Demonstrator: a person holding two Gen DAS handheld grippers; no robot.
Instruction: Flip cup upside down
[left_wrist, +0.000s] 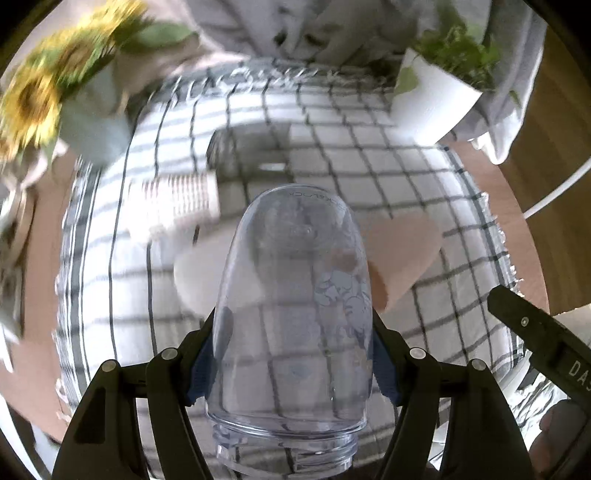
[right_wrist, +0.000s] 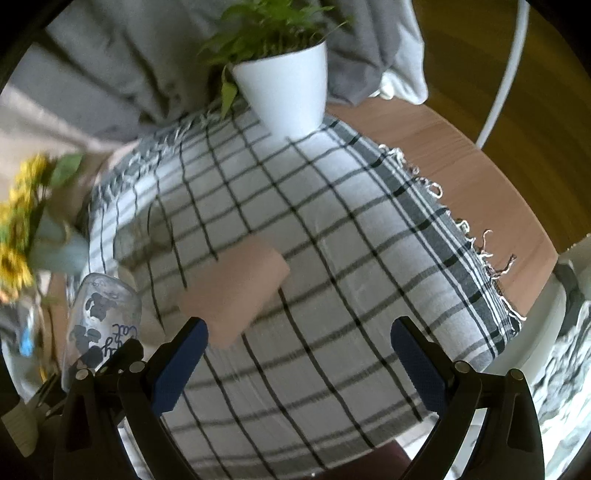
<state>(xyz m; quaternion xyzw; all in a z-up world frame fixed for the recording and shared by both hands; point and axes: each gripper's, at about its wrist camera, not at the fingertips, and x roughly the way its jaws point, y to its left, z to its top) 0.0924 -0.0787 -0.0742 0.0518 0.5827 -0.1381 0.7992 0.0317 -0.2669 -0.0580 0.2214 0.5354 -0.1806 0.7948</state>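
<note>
- The clear plastic cup (left_wrist: 291, 325) is off the worktop, clamped between the fingers (left_wrist: 201, 365) of the left gripper (left_wrist: 291, 363); its closed base points away from the camera and its threaded mouth faces it.
- In the right wrist view the same cup (right_wrist: 101, 325) shows at the far left edge, with dark printed figures and blue handwriting on its side.
- The right gripper (right_wrist: 299, 360) holds nothing; its blue-padded fingers (right_wrist: 181, 369) stand wide apart over the cloth.
- Under both lies a white checked cloth (right_wrist: 332, 236) with fringed edges, spread on a wooden worktop (right_wrist: 461, 177).
- A tan flat pad (right_wrist: 236, 288) rests on the cloth, near the right gripper.
- A white pot with a green plant (right_wrist: 284, 92) stands at the cloth's far edge.
- Sunflowers (left_wrist: 40, 96) in a pale vase blur at the far left.
</note>
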